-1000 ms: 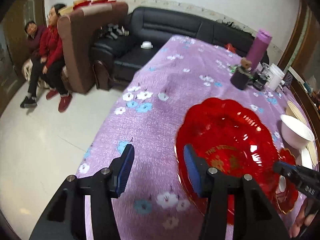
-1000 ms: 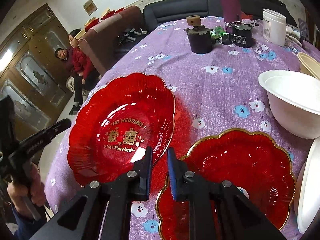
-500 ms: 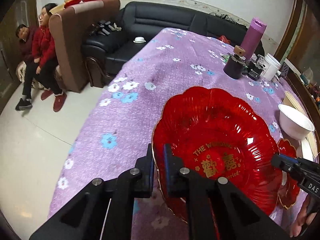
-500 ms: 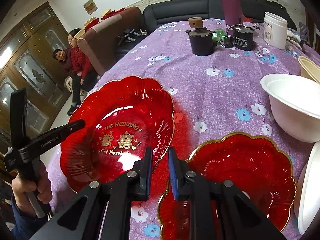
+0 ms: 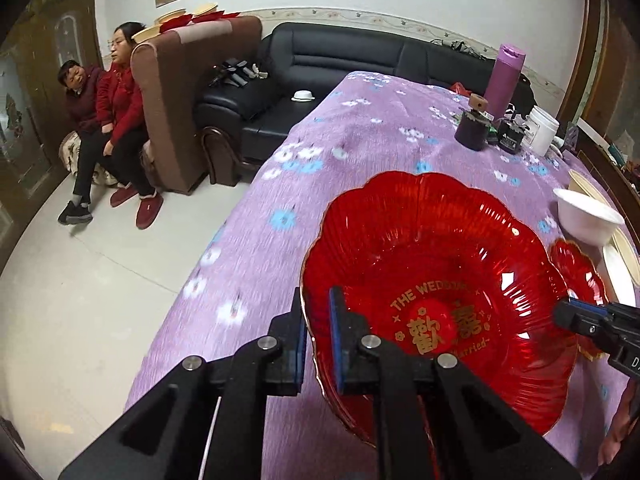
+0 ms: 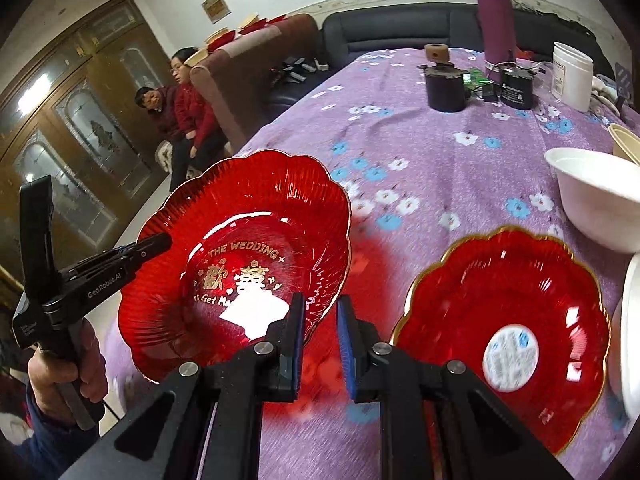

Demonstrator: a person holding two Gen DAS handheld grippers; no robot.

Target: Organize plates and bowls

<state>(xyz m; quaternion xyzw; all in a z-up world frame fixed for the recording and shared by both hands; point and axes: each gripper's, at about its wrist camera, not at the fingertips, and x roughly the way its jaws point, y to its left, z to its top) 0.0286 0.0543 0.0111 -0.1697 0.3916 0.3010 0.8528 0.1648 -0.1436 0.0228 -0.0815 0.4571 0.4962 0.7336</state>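
The left hand-held gripper [image 5: 318, 338] is clamping the near rim of the red plate [image 5: 432, 280] reading "THE WEDDING", tilting it above the purple-clothed desk [image 5: 360, 132]. Just right of that plate, the right hand-held gripper [image 6: 320, 344], jaws nearly together, is pinching its opposite rim. Farther right, a second red plate [image 6: 500, 312] is lying flat, a white bowl [image 6: 592, 196] sitting behind it.

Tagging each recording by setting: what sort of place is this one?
Most likely a home living room: a black leather sofa, a table under a purple floral cloth, and a glass-fronted wooden cabinet.
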